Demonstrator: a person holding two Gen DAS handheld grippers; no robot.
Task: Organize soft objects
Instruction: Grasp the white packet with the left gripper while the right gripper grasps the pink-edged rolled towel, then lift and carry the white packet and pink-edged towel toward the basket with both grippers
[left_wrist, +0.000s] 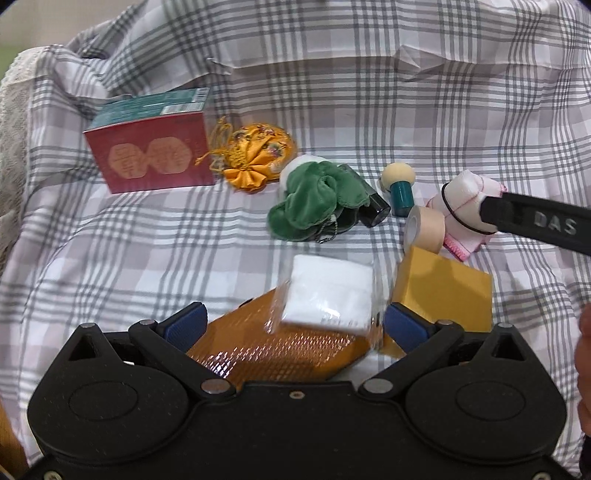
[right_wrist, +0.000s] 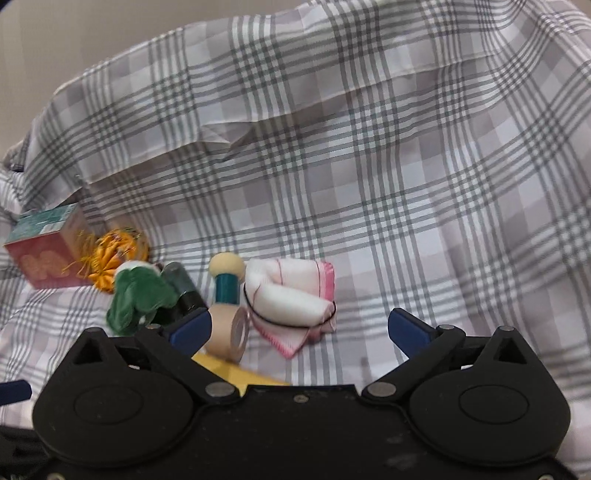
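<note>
One grey-and-white plaid cloth (left_wrist: 369, 92) covers the whole work surface. On it, counted: one red cardboard box with a teal top (left_wrist: 151, 147), one orange satin drawstring pouch (left_wrist: 258, 155) just beside the box, one green velvet pouch (left_wrist: 314, 203) lying against one dark cylindrical container (left_wrist: 373, 206), one teal-handled sponge dabber (left_wrist: 397, 188), one roll of beige tape (left_wrist: 421, 229), one plain yellow box (left_wrist: 447, 291), and one orange grid-patterned package (left_wrist: 266, 347).

One white gauze cloth with pink edging, bundled by a black elastic band (right_wrist: 291, 302), lies beside the tape roll.

Left gripper (left_wrist: 295, 321): jaws apart, with one white folded pad in clear wrap (left_wrist: 328, 299) between the pads; contact cannot be told.

Right gripper (right_wrist: 299, 328): jaws fully apart and empty, just short of the gauze bundle.
</note>
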